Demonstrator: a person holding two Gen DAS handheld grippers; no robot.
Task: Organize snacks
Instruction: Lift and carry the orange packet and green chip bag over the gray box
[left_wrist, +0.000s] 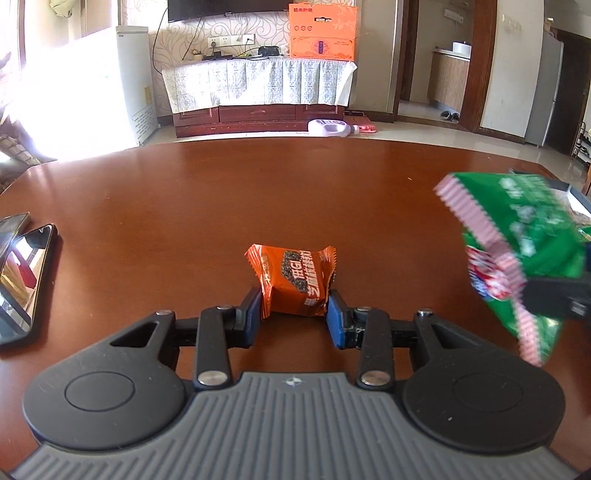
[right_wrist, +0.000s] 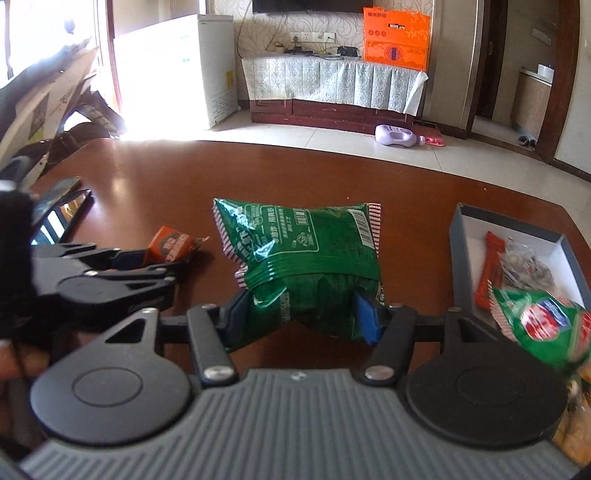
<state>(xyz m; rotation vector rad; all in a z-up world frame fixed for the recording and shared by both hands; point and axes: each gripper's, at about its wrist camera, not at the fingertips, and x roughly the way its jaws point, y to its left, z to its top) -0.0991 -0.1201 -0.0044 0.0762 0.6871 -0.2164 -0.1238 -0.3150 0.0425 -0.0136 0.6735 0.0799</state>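
My left gripper (left_wrist: 294, 308) is shut on a small orange snack packet (left_wrist: 291, 280) that rests on the brown table (left_wrist: 184, 206); the packet also shows in the right wrist view (right_wrist: 170, 247). My right gripper (right_wrist: 304, 312) is shut on a green snack bag (right_wrist: 306, 258) and holds it above the table; the bag appears blurred at the right of the left wrist view (left_wrist: 517, 251). A grey box with white inside (right_wrist: 461, 236) at the right holds an orange bar (right_wrist: 489, 273) and a clear wrapped snack (right_wrist: 524, 269).
Two dark phones (left_wrist: 26, 280) lie at the table's left edge. Another green and red snack bag (right_wrist: 546, 325) lies by the box's near end. Beyond the table are a TV cabinet (left_wrist: 258, 92), a white fridge (left_wrist: 125, 81) and a purple bottle (left_wrist: 332, 127) on the floor.
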